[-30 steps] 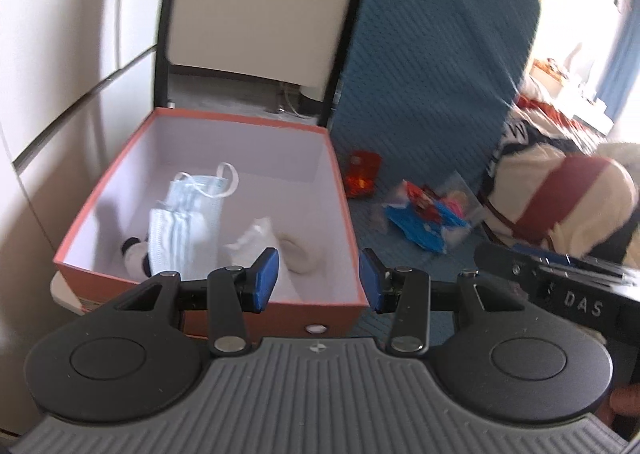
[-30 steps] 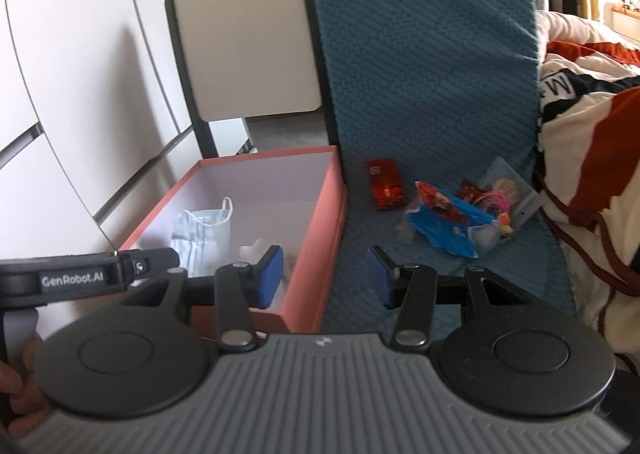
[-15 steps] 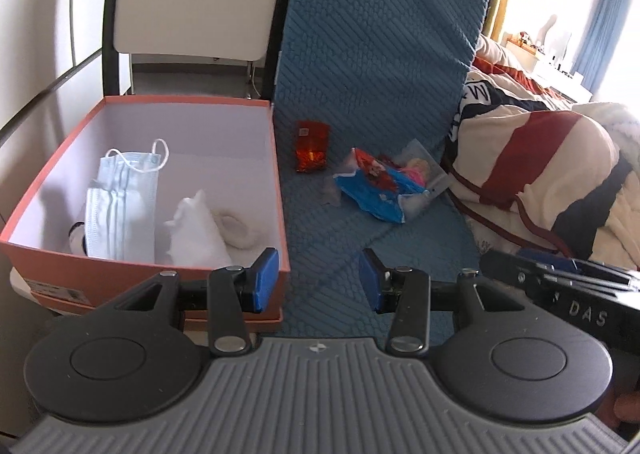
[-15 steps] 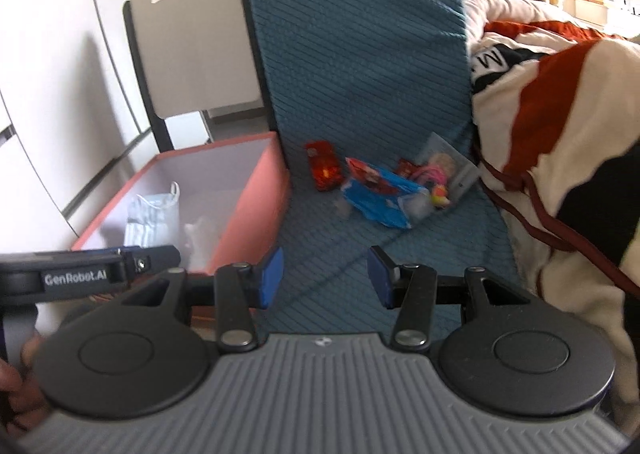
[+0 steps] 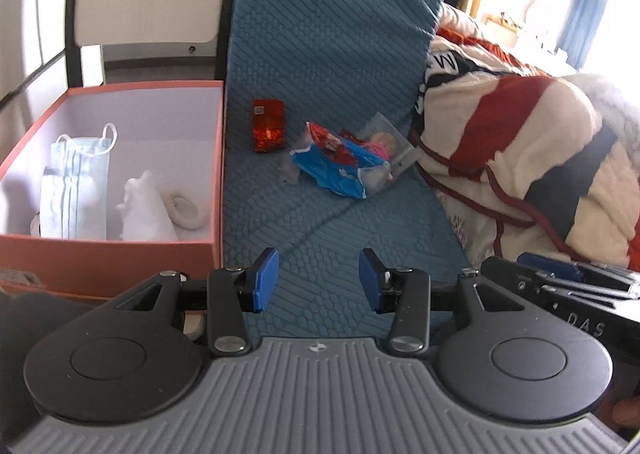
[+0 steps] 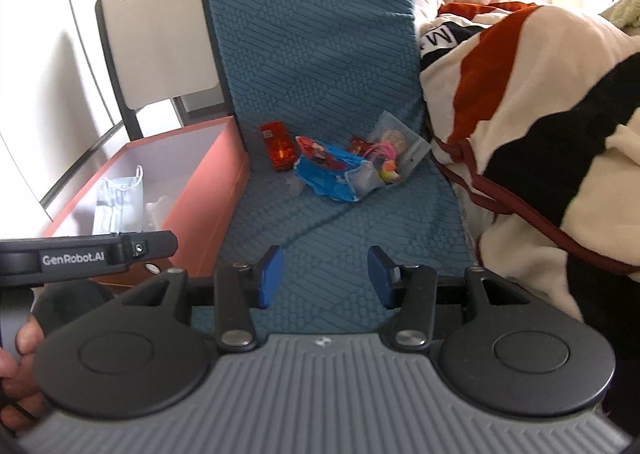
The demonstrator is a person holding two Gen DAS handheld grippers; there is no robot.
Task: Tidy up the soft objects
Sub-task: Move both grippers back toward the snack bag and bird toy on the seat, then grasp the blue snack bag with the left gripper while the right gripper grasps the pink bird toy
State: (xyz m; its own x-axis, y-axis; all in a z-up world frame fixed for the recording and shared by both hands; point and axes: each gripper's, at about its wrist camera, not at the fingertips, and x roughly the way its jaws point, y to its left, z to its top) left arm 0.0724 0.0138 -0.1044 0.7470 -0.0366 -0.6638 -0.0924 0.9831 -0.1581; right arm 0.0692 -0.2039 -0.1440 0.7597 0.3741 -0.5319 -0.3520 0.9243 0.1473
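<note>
- Blue quilted mat point(image 5: 332, 222) covered the seat and ran up the backrest, filling the centre of both views; a striped blanket point(image 5: 520, 158) lay heaped at the right, a pale chair point(image 6: 160, 34) stood in the upper left.
- "GenRobot.AI" was printed in white on the black device at the left edge of the right wrist view; "DAS" showed on the black device at the lower right of the left wrist view. Large letters on the blanket near the mat were only partly readable.
- Left gripper point(image 5: 318, 280) had its blue pads spread wide, nothing between them, over bare mat at lower centre.
- Right gripper point(image 6: 326, 276) was likewise wide open and held nothing, also over bare mat.
- Blue packet point(image 5: 336, 170) lay on the mat above and well apart from both pairs of jaws, at mid-frame; a clear bag point(image 5: 386, 146) with pink contents touched its right side.
- Red packet point(image 5: 268, 130) lay just left of the blue one, beside the box wall.
- Orange box point(image 5: 120, 250) sat at the left, open, touching the mat's edge. Inside were a face mask point(image 5: 76, 182), a white crumpled cloth point(image 5: 146, 210) and a pale ring point(image 5: 186, 206).
</note>
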